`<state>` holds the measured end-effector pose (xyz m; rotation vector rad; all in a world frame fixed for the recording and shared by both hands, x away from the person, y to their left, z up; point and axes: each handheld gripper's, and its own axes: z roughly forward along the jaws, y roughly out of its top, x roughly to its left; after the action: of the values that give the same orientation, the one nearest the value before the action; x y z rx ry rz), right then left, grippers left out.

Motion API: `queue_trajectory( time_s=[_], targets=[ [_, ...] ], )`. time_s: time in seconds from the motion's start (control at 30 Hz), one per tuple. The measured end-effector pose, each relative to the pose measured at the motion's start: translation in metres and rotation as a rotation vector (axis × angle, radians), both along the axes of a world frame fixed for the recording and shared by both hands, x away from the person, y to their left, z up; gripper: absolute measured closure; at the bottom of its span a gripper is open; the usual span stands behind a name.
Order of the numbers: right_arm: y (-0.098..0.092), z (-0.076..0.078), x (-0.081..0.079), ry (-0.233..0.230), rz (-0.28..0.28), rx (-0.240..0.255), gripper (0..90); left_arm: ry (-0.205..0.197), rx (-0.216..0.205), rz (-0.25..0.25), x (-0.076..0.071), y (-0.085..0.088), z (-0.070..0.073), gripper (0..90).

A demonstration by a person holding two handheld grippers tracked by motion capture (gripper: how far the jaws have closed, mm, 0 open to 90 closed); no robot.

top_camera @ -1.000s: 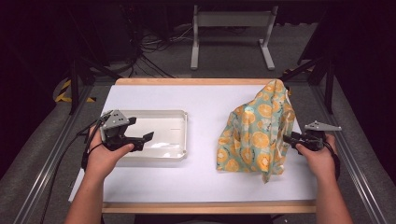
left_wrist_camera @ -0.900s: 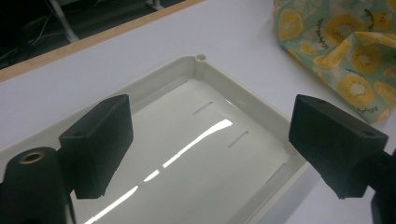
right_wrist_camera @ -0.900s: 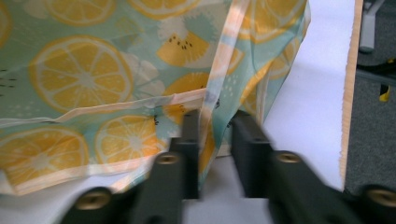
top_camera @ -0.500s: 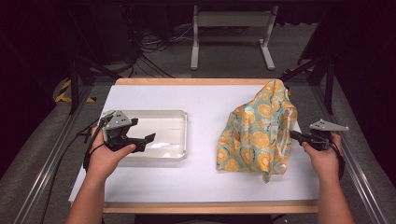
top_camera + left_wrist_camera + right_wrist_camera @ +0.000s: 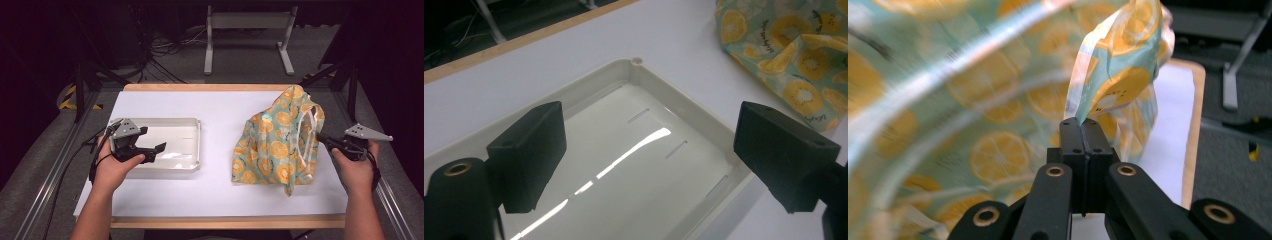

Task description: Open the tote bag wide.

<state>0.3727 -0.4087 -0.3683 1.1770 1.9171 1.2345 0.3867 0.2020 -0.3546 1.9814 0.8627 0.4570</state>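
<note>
On your left, the left gripper (image 5: pixel 150 150) hangs with its jaws released over the white tray (image 5: pixel 192 142), gripping nothing, and it sits where it did 1 second ago. At the middle of the counter (image 5: pixel 215 107), the orange-print bag (image 5: pixel 275 142) stands bunched but taller than before, its right edge drawn up. On your right, the right gripper (image 5: pixel 322 137) has just clenched its jaws on that edge; the pinch looks like a handle strap, though the close view is blurred. Your hand has risen slightly with it. So the grasp seems made, and lifting the bag toward the tray looks like your next step.
</note>
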Motion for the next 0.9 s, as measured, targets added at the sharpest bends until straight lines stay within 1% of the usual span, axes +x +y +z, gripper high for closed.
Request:
queue_trajectory(
  time_s=[0.07,0.1,0.17,0.23,0.27,0.33,0.37,0.43,0.53,0.57,0.63,0.73,0.8,0.9],
  targets=[
    [0.002,0.006,-0.004,-0.029,0.009,-0.003,90.0,-0.003,0.006,-0.002,0.000,-0.001,0.000,14.4],
    [0.003,0.009,-0.005,-0.041,0.014,0.004,90.0,0.001,0.004,-0.005,-0.001,-0.001,0.000,14.4],
    [0.004,0.015,-0.008,-0.073,0.030,0.027,90.0,-0.006,-0.005,-0.006,-0.002,-0.002,0.001,14.4],
    [0.004,0.019,-0.011,-0.090,0.039,0.039,90.0,-0.006,-0.009,-0.010,-0.002,-0.001,0.002,14.4],
    [0.004,0.021,-0.012,-0.096,0.048,0.045,90.0,-0.004,-0.016,-0.011,-0.002,-0.001,0.003,14.4],
    [0.004,0.023,-0.013,-0.103,0.052,0.043,90.0,-0.009,-0.018,-0.009,-0.002,-0.001,0.003,14.5],
    [0.005,0.026,-0.015,-0.111,0.065,0.037,90.0,-0.009,-0.020,-0.007,-0.002,-0.001,0.003,14.5],
    [0.005,0.031,-0.016,-0.121,0.073,0.037,90.0,-0.001,-0.023,-0.010,-0.002,-0.002,0.003,14.6],
    [0.005,0.041,-0.017,-0.141,0.089,0.056,90.0,-0.006,-0.030,-0.014,-0.004,-0.004,0.004,14.6],
    [0.006,0.046,-0.018,-0.147,0.100,0.062,90.0,-0.009,-0.026,-0.016,-0.004,-0.004,0.005,14.7],
    [0.007,0.051,-0.018,-0.153,0.113,0.057,90.0,-0.009,-0.032,-0.018,-0.005,-0.004,0.005,14.9],
    [0.009,0.058,-0.017,-0.158,0.129,0.056,90.0,-0.016,-0.030,-0.021,-0.005,-0.004,0.006,15.3],
    [0.009,0.062,-0.018,-0.167,0.140,0.061,90.0,-0.010,-0.033,-0.018,-0.005,-0.004,0.005,15.6],
    [0.010,0.066,-0.018,-0.176,0.161,0.077,90.0,-0.016,-0.030,-0.019,-0.005,-0.004,0.005,15.6]
  ],
)
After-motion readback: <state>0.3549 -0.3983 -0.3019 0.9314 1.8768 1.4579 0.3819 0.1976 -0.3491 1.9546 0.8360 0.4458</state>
